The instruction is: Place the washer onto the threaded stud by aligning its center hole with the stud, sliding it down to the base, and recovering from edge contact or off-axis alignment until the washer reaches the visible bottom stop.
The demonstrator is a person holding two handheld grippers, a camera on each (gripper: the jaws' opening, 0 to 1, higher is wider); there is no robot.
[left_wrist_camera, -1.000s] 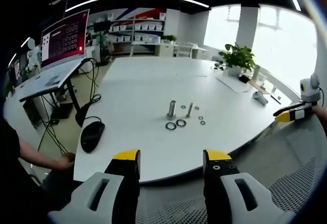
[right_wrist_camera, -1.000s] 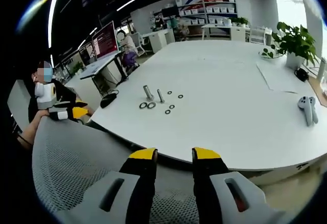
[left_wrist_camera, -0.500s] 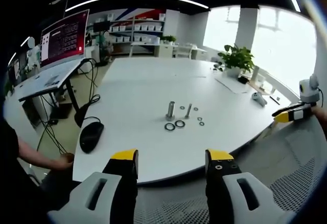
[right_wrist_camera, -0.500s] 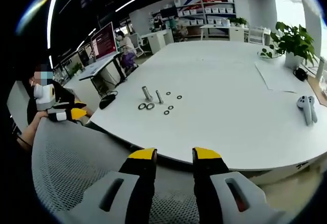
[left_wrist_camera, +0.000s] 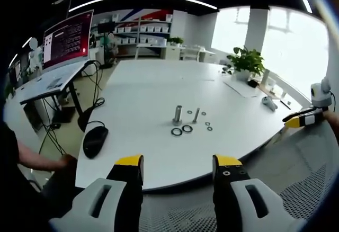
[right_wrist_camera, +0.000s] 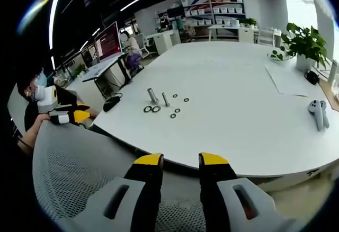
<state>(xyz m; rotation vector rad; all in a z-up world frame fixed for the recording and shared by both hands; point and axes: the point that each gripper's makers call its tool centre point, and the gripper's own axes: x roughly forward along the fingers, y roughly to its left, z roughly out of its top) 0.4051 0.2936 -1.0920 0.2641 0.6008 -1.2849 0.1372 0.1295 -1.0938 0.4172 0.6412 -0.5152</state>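
Note:
Two upright metal studs stand mid-table, a thick one (left_wrist_camera: 177,114) and a thin threaded one (left_wrist_camera: 196,115); in the right gripper view they are the thick stud (right_wrist_camera: 152,95) and the thin stud (right_wrist_camera: 166,99). Two large dark washers (left_wrist_camera: 176,131) (left_wrist_camera: 187,128) lie flat in front of them, and several small washers (left_wrist_camera: 208,125) are scattered beside. My left gripper (left_wrist_camera: 178,162) is open and holds nothing, hanging off the table's near edge. My right gripper (right_wrist_camera: 181,160) is also open and holds nothing, well short of the large washers (right_wrist_camera: 152,109). Each gripper shows far off in the other's view, the right gripper (left_wrist_camera: 304,118) and the left gripper (right_wrist_camera: 66,116).
A black mouse (left_wrist_camera: 95,139) lies near the white table's (left_wrist_camera: 143,94) left edge. A potted plant (left_wrist_camera: 246,60), paper (right_wrist_camera: 288,78) and a white handheld device (right_wrist_camera: 318,113) sit on the far side. A mesh chair back (right_wrist_camera: 79,168) is beneath the grippers. A monitor (left_wrist_camera: 66,36) stands on a side desk.
Both views drift only slightly. The studs and washers have not moved, and both grippers stay open.

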